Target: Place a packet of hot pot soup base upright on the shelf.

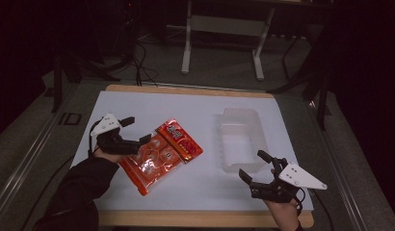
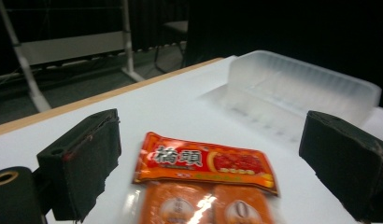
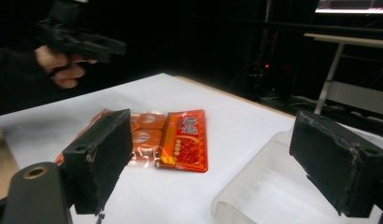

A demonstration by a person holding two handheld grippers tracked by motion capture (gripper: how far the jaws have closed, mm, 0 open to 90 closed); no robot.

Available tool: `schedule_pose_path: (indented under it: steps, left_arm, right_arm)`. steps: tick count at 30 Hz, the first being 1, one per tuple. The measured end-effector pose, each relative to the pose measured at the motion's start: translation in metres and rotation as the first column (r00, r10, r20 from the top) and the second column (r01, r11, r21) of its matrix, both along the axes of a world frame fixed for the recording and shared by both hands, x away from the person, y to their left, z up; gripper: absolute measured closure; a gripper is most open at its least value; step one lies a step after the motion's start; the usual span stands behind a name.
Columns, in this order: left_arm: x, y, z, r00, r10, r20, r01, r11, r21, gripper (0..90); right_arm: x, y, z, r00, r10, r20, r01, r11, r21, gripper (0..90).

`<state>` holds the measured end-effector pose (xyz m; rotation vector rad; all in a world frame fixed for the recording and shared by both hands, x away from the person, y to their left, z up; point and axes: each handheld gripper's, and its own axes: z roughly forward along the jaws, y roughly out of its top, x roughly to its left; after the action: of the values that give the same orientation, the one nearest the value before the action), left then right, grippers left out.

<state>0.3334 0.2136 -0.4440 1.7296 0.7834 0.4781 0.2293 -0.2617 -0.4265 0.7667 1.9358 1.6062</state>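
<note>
An orange snack packet (image 1: 161,155) lies flat at the left-middle of the white table (image 1: 195,108), its near end cut off in my left gripper view. My left gripper (image 1: 138,131) hovers at its left edge, jaws spread, nothing between them. A clear plastic tray (image 1: 240,139) sits well apart to the right. My right gripper (image 1: 254,167) hangs just near the tray, jaws spread and empty.

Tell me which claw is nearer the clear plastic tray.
Right. The right claw is open just off the near corner of the clear plastic tray; the left claw is open across the table, over the orange snack packet.
</note>
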Motion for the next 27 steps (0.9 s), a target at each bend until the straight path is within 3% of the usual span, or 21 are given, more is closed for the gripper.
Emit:
schedule_pose_path:
  steps: [3,7,8,9,16,27]
  left_arm:
    - [0.018,-0.010,-0.004,0.9999,-0.002,-0.010,0.002,0.9988,0.049,8.9]
    - [0.028,-0.014,-0.006,0.9994,-0.007,-0.034,0.009,0.9982,0.059,9.0]
    - [0.042,-0.020,-0.011,0.9981,-0.006,-0.061,0.011,0.9961,0.087,10.8]
    - [0.047,-0.022,-0.013,0.9972,-0.009,-0.075,0.016,0.9957,0.092,11.1]
    - [0.073,-0.035,-0.023,0.9950,0.010,-0.099,0.007,0.9869,0.161,15.6]
    - [0.113,-0.053,-0.043,0.9846,0.029,-0.172,0.008,0.9769,0.214,26.2]
  right_arm:
    - [0.000,-0.001,0.000,0.9998,0.016,-0.007,-0.016,0.9999,0.004,13.2]
    - [0.000,-0.001,-0.001,0.9999,0.013,-0.008,-0.013,0.9999,0.002,13.2]
    - [0.000,-0.001,-0.001,0.9996,0.022,-0.015,-0.022,0.9998,0.003,13.3]
    - [0.001,0.000,-0.002,0.9996,0.024,-0.018,-0.024,0.9997,-0.001,13.3]
    - [0.001,0.000,-0.003,0.9983,0.049,-0.032,-0.048,0.9988,0.009,13.4]
    - [0.002,0.001,-0.005,0.9972,0.063,-0.041,-0.062,0.9980,0.006,13.4]
